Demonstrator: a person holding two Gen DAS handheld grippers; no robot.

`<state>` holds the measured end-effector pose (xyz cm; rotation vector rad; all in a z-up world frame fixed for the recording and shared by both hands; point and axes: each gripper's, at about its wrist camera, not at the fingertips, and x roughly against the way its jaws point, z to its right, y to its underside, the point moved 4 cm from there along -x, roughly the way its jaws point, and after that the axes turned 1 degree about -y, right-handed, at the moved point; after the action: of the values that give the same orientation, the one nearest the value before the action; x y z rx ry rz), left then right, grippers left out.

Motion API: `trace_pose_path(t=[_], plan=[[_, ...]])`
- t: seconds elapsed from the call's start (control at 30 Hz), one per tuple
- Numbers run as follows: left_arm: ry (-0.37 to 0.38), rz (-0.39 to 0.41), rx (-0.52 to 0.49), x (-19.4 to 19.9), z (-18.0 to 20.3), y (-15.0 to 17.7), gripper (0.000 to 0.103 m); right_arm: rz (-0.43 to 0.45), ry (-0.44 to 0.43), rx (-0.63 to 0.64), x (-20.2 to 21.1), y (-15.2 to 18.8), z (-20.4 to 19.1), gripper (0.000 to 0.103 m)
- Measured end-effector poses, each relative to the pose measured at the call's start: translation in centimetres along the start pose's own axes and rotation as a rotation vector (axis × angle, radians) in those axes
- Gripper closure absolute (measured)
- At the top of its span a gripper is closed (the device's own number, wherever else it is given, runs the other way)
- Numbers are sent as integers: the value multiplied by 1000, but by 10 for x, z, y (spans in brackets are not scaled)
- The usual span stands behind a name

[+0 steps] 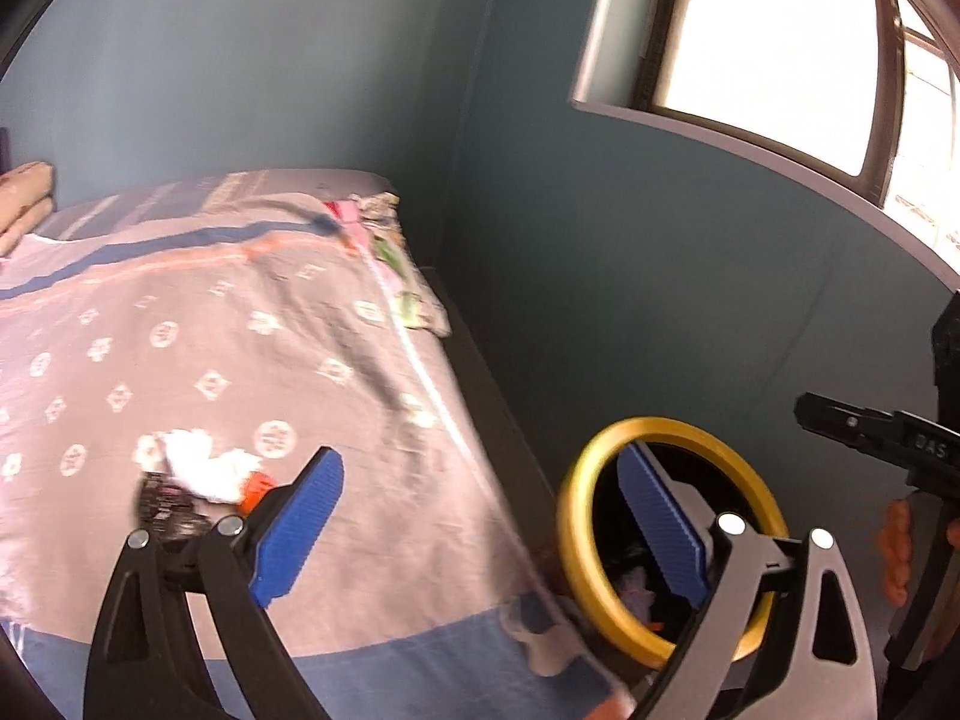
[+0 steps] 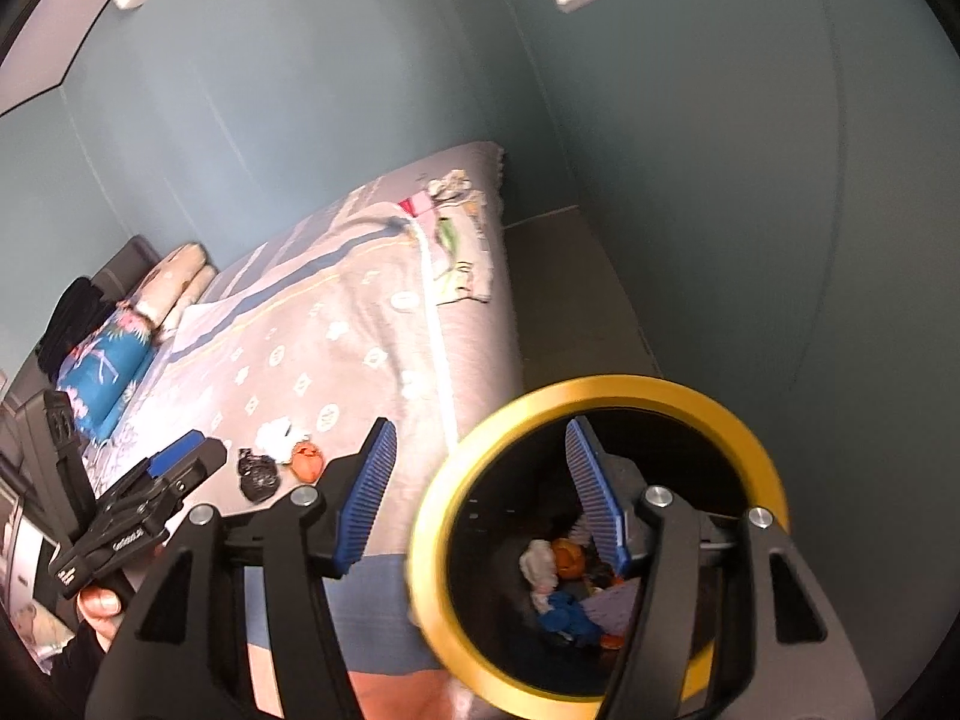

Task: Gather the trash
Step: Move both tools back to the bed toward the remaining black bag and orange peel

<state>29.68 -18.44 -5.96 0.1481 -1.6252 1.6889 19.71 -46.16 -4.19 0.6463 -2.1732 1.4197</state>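
Note:
On the grey patterned bedcover [image 1: 252,324] lie a crumpled white tissue [image 1: 198,468], a black wrapper [image 1: 165,510] and a small orange piece [image 1: 259,487]. My left gripper [image 1: 480,531] is open and empty, its left pad just right of this trash. Off the bed's right edge stands a black bin with a yellow rim [image 1: 573,504]. In the right wrist view the bin [image 2: 630,387] holds white, orange, blue and purple scraps [image 2: 564,588]. My right gripper [image 2: 480,501] straddles its near-left rim, open and empty. The same tissue [image 2: 276,435], orange piece [image 2: 306,461] and wrapper [image 2: 258,475] show left of it.
Pillows [image 2: 180,276] and a blue flowered cushion [image 2: 102,372] lie at the head of the bed. A folded cloth [image 1: 384,234] sits at the far corner. A dark floor strip [image 2: 570,276] runs between bed and teal wall. A bright window [image 1: 762,42] is above. A hand [image 2: 99,603] grips the left tool.

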Motion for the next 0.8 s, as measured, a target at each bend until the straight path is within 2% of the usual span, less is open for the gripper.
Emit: trace_pose_path(t=[0.4,0.8], plan=[[-167,4,87,22,-96,4,12,-56,-73,89,-35,-6,-90,46],[-264,-48,200,13,-180,30,12,-149,-132,172,-90,6,-166,46]])
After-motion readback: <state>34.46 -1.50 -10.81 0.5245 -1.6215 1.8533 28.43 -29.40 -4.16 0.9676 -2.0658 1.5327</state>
